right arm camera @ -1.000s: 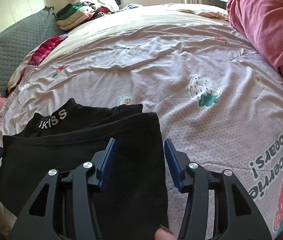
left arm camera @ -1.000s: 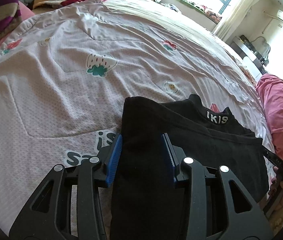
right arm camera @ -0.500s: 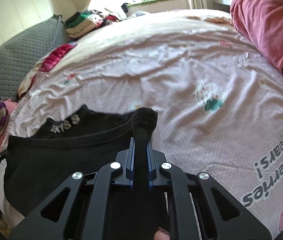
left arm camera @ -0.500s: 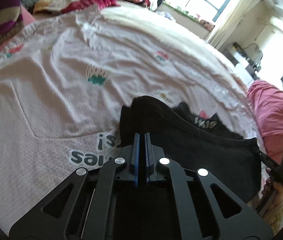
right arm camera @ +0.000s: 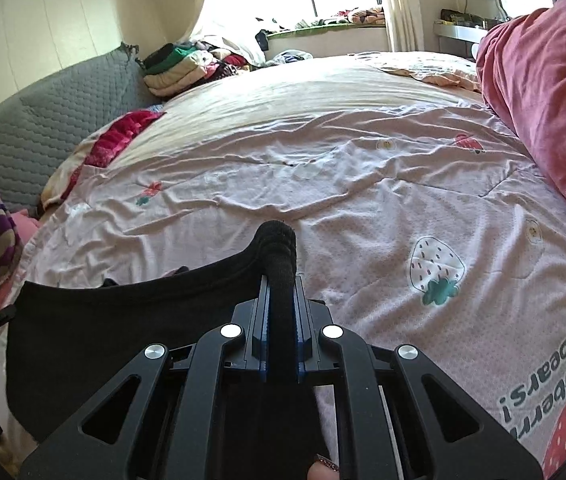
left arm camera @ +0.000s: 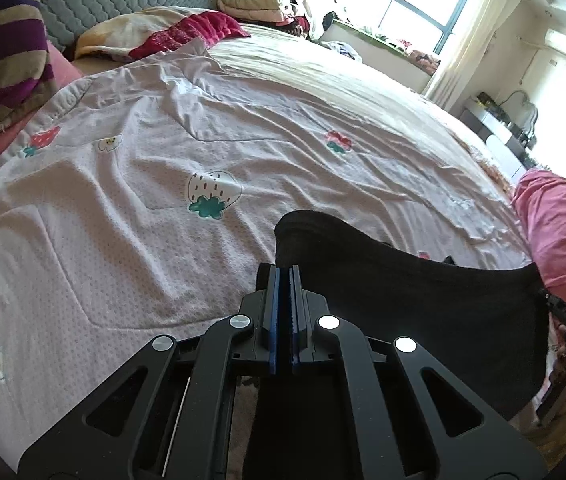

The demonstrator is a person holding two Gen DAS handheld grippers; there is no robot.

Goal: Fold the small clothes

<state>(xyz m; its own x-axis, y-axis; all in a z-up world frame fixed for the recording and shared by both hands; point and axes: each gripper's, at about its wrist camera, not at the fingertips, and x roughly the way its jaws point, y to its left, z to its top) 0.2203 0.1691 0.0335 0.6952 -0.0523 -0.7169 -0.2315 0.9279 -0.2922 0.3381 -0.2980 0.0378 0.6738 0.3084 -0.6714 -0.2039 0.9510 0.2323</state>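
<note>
Both hand-held grippers clamp black garment (left arm camera: pixel 403 300): left hand-held gripper (left arm camera: pixel 283 280), right hand-held gripper (right arm camera: pixel 281 292); hem spans 3–9 o'clock, bed (left arm camera: pixel 123 200) at 12.

Printed upside down on the pink bedsheet (right arm camera: pixel 363 208), at lower right: "with bears!" above a cut-off "strawberr".

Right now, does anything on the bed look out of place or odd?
Nothing stands out. Both grippers, left and right, are shut on the near edge of the black garment, which sags evenly between them. The sheet is only wrinkled.
</note>
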